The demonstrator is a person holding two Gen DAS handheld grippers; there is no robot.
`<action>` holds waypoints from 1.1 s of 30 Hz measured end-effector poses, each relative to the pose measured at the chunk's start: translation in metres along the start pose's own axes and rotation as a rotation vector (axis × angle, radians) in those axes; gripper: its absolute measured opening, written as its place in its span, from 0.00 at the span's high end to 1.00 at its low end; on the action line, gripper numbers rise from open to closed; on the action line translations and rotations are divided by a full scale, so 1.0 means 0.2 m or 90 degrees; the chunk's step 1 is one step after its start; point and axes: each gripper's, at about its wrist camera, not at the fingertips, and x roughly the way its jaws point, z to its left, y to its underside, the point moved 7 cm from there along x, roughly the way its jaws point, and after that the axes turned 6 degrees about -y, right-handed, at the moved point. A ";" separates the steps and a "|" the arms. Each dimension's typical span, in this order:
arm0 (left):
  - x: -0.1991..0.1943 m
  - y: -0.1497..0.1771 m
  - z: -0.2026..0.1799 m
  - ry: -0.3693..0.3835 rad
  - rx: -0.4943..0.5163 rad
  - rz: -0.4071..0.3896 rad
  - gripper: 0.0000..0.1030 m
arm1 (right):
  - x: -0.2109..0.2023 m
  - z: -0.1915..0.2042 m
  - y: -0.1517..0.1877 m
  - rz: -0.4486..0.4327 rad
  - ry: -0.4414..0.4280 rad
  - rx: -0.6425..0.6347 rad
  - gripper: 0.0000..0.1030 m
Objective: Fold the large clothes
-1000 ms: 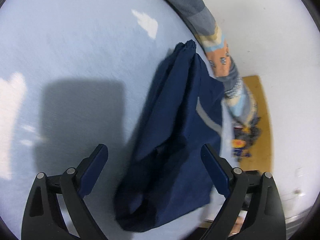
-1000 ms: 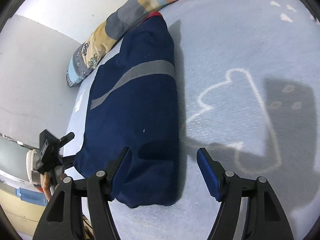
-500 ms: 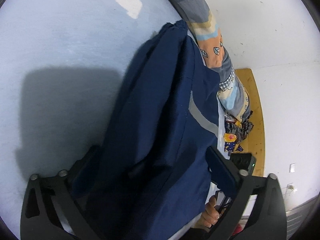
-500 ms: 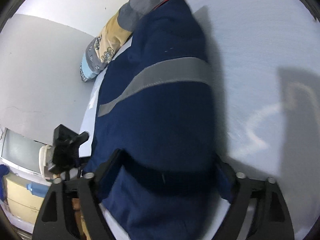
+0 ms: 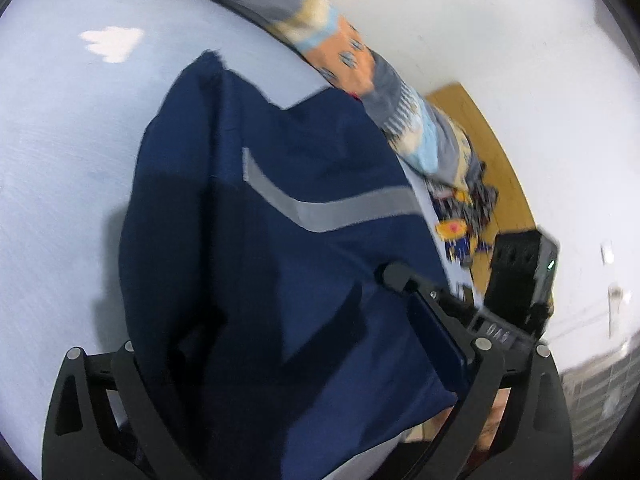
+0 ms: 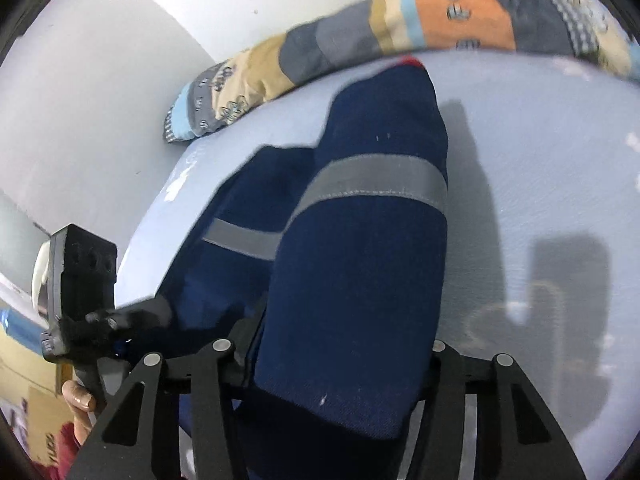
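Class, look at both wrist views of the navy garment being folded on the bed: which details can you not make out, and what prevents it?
- Left gripper, left wrist view: the navy garment covers its left finger, so the grip is unclear.
- Right gripper, right wrist view: jaws closing; cloth hides the pads.
- Garment type: bunched, lower part cut off by the frame.
- Patchwork quilt: print motion-blurred.

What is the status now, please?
Right gripper closing on the garment. Left gripper holds its near edge. Garment partly lifted off bed. Nothing in the way.
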 end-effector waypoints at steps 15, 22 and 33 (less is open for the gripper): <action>0.16 0.48 -0.32 -0.150 0.144 0.091 0.03 | -0.34 -0.42 0.47 0.092 0.114 0.140 0.35; -0.16 0.45 -0.19 -0.353 0.144 -0.061 0.03 | -0.69 -0.22 0.49 -0.017 0.140 0.080 0.36; 0.04 0.70 -0.30 -0.588 0.411 -0.094 0.02 | -0.49 -0.11 0.81 0.052 0.190 0.052 0.64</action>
